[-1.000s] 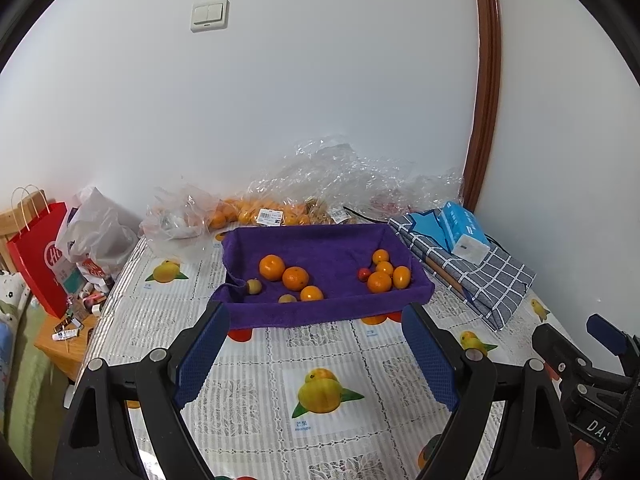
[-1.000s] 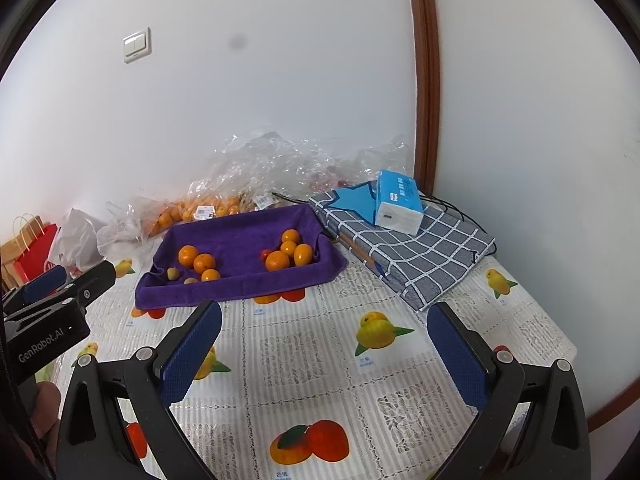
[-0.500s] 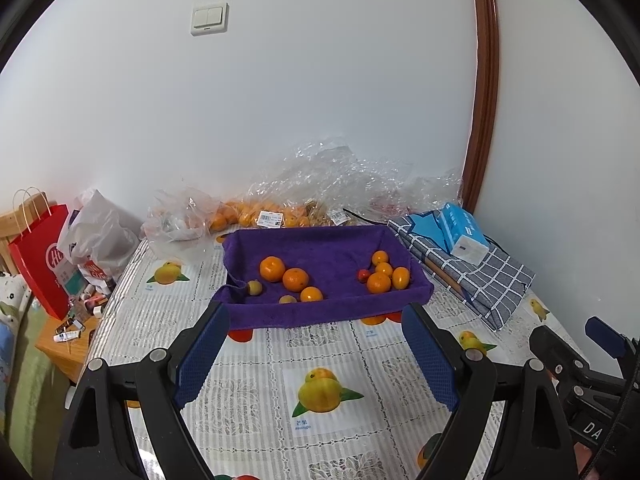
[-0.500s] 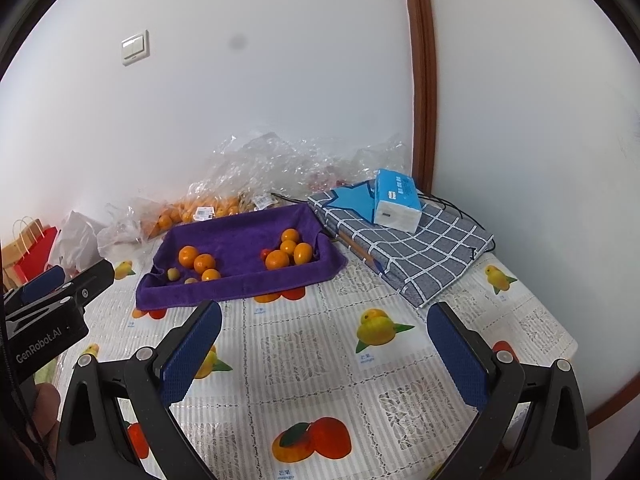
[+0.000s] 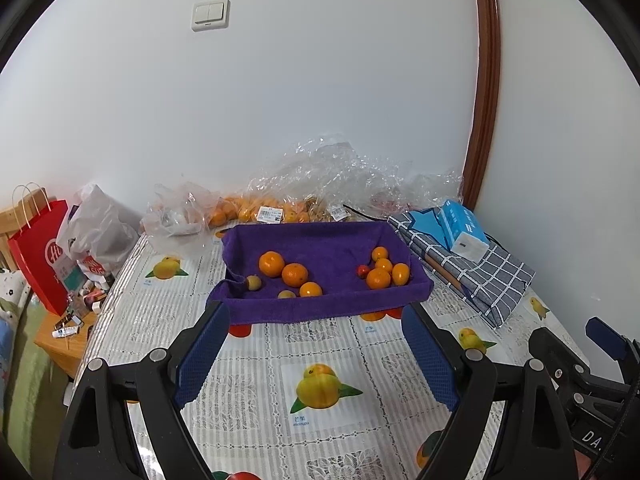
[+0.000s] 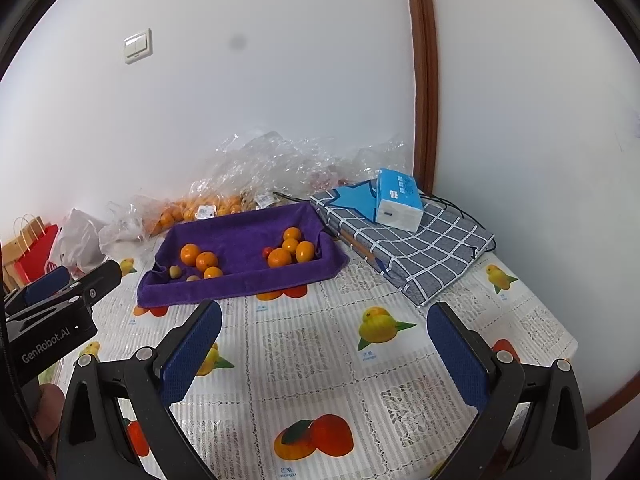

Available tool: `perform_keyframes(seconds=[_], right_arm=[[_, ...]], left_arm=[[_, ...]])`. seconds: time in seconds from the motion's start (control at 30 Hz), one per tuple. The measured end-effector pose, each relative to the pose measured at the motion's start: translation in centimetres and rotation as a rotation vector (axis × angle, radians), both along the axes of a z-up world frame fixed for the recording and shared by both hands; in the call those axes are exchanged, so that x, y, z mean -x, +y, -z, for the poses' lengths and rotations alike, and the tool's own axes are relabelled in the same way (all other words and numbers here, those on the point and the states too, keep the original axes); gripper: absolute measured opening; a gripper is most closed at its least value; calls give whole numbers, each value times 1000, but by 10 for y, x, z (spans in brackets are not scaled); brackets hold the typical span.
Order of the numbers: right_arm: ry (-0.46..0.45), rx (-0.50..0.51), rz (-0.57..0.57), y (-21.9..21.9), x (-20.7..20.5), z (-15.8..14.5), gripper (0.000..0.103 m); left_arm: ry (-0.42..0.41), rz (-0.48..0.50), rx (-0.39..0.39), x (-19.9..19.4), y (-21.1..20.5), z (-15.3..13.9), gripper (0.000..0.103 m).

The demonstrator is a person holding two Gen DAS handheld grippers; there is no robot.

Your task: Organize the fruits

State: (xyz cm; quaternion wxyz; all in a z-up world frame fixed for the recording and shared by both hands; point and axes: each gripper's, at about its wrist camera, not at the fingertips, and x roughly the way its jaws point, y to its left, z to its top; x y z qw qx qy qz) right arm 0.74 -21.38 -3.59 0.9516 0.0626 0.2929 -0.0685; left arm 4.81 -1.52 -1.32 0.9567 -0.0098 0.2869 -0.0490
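A purple cloth-lined tray (image 5: 320, 304) (image 6: 240, 284) sits on the table with two groups of fruit. On its left lie oranges (image 5: 295, 275) (image 6: 207, 260) and small greenish fruits (image 5: 253, 282). On its right lie oranges (image 5: 378, 278) (image 6: 279, 258) and a small red fruit (image 5: 363, 271). My left gripper (image 5: 316, 354) is open and empty above the tablecloth, just in front of the tray. My right gripper (image 6: 324, 350) is open and empty, further back and to the right. The left gripper's side (image 6: 60, 300) shows in the right wrist view.
Clear plastic bags with more oranges (image 5: 256, 212) (image 6: 200, 208) lie against the wall behind the tray. A checked folded cloth (image 6: 408, 248) with a blue tissue pack (image 6: 398, 202) sits right of the tray. A red paper bag (image 5: 38, 252) stands off the table's left edge.
Both grippers have drifted very slightly; the view barely shifts. Nothing was taken hold of or let go.
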Motion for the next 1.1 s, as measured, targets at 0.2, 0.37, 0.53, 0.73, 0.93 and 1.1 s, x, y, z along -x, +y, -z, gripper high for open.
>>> perform_keyframes(seconds=[0.2,0.37,0.53,0.73,0.93,1.1], right_arm=[[1,10,-4,2,0,0,101],[-2,12,-6,4,2,-1,101],[-6,4,-3,3,3,-2,101],[-11,9,-6,4,5,-4,101],[-10,18,-8,7,5,-5,101],[-4,21,-12,9,5,-3,101]], left_arm=[[1,0,1,-1,1,0,87],[-1,-7,9,-1,4,0,87],[-3,-9,4,0,5,-1,87],[-9,-9,3,1,5,-3,87],[-11,-16,11,2,4,-4,87],[-7,-34,19,1,7,-2,87]])
